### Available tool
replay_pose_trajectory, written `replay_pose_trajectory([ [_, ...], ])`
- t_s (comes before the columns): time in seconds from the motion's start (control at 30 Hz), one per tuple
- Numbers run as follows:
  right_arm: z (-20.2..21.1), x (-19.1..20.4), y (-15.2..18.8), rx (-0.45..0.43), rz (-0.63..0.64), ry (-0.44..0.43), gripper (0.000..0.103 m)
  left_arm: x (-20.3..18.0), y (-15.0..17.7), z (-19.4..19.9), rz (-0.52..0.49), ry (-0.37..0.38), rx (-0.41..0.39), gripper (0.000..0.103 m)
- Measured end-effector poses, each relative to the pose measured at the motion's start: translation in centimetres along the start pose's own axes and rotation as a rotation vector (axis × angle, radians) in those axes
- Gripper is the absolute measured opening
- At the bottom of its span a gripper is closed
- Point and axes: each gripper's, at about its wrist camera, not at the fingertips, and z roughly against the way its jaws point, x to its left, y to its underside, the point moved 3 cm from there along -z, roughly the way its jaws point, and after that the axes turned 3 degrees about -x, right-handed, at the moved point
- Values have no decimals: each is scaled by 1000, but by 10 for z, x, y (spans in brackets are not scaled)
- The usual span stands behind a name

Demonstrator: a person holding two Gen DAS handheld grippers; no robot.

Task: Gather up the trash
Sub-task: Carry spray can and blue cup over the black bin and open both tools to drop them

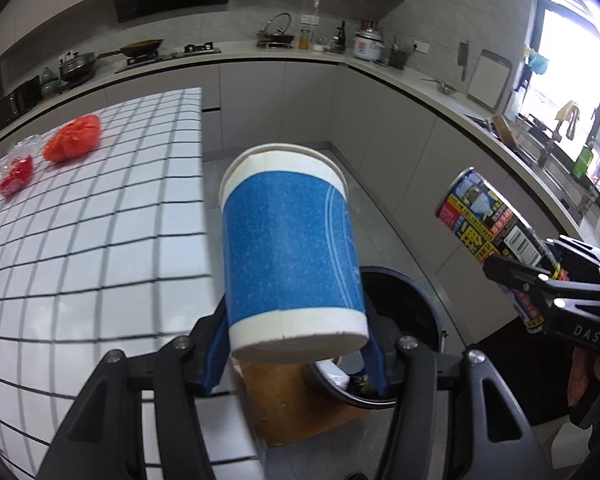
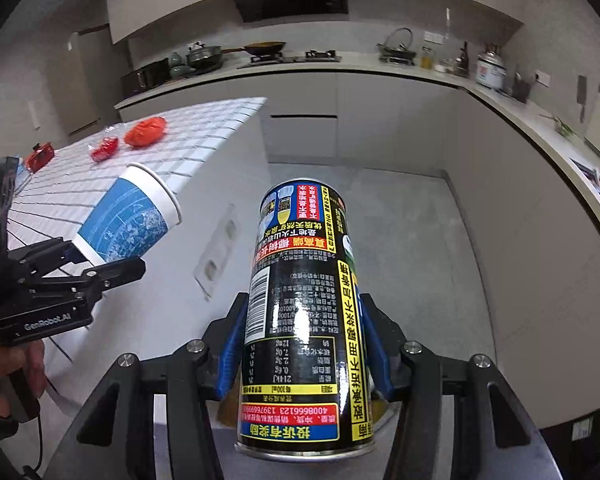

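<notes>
The left hand-held gripper (image 1: 296, 356) pinched a blue paper cup (image 1: 292, 248) above the trash bin (image 1: 420, 312) at five o'clock; the right hand-held gripper (image 2: 304, 360) clamped a drink can (image 2: 300, 320), both apparently bound for disposal.

A matt paper cup (image 1: 292, 248) with a blue printed sleeve and a glossy metal can (image 2: 300, 320), light glinting off its black label. The tiled surface (image 1: 80, 220) looks smooth, white with dark grout. Crumpled red plastic (image 1: 73, 138) lies on it; the bin (image 1: 412, 320) is dark plastic.
</notes>
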Motion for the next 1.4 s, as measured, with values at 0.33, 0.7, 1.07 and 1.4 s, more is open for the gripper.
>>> replay_pose_trajectory([
  [0.33, -1, -64, 51, 52, -30, 28, 55, -51, 28, -30, -15, 19, 51, 58],
  [0.7, -25, -90, 88, 99, -36, 20, 55, -70, 38, -67, 3, -2, 78, 58],
  [1.07, -69, -95, 110, 156, -33, -26, 55, -70, 67, -101, 8, -29, 150, 58],
  [1.4, -100, -95, 116, 178, -7, -57, 55, -61, 86, -114, 54, -62, 177, 58],
])
